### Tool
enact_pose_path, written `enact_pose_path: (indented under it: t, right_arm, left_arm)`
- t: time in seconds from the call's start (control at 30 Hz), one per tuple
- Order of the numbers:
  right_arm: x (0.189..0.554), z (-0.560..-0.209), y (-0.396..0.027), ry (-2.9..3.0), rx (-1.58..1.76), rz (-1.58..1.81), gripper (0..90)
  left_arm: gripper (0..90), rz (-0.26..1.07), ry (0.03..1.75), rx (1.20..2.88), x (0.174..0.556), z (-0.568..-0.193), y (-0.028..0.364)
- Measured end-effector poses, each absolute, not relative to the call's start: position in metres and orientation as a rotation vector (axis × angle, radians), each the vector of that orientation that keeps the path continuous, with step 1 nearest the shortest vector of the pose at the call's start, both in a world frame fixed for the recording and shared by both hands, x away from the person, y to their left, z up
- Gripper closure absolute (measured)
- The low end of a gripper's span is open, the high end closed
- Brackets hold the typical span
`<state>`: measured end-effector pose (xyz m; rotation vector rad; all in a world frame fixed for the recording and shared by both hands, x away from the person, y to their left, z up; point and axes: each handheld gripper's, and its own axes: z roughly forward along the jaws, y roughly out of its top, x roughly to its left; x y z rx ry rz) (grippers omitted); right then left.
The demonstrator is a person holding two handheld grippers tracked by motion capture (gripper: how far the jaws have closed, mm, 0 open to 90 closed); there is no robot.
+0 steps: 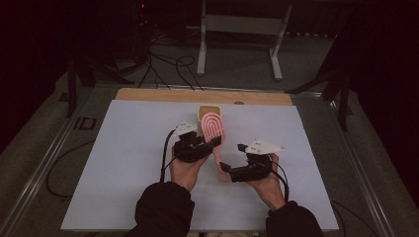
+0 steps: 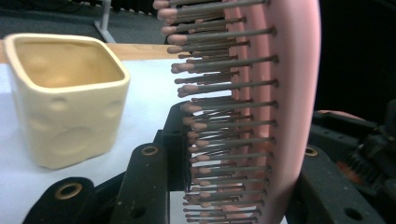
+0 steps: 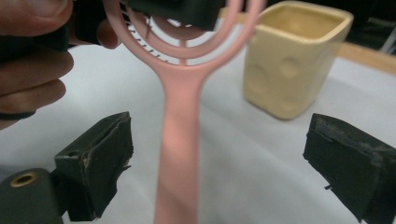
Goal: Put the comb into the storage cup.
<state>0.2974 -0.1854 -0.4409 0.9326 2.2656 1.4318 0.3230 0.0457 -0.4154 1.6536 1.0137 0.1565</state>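
Pink hairbrush [image 1: 214, 129] just above the middle of the high view, on the pale sheet [image 1: 123, 163] over the table. Oval head of looping pink ribs, open between them, with a straight slim handle running down toward the lower middle. In the left gripper view, hairbrush [image 2: 285, 107] seen edge-on at centre right: rows of thin grey bristles with rounded pink tips pointing left from a smooth pink back. Left gripper [image 1: 197, 146], left of centre in the high view, clamped on the head, jaws pressing bristle side and back. Right gripper [image 1: 228, 168], lower right of centre, spread wide; in the right gripper view its two black jaws stand far apart at lower left and lower right, with the handle [image 3: 180, 154] between them, untouched. Cream square cup [image 1: 208, 111] just above the brush head, dimpled walls, upright; upper left of the left gripper view [image 2: 60, 107], upper right of the right gripper view [image 3: 294, 60].
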Motion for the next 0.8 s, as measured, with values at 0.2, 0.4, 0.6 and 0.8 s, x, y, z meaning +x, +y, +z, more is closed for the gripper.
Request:
enact_pose_path:
  t: [0.2,0.4,0.6,0.8]
  right_arm:
    - [0.296,-0.446,-0.213,2.274,0.946,1.378,8.0]
    - [0.287,-0.45,-0.244,2.174,1.006,1.386,8.1]
    - [0.278,-0.458,-0.262,2.095,1.013,1.34,8.1]
    - [0.262,-0.475,-0.27,2.063,1.0,1.327,8.3]
  left_arm:
    - [64.8,0.179,1.019,1.645,0.326,-0.41,0.054]
    - [64.8,0.203,1.006,1.648,0.329,-0.404,0.056]
    - [64.8,0.209,1.002,1.639,0.332,-0.399,0.061]
    - [64.8,0.227,0.984,1.643,0.334,-0.392,0.065]
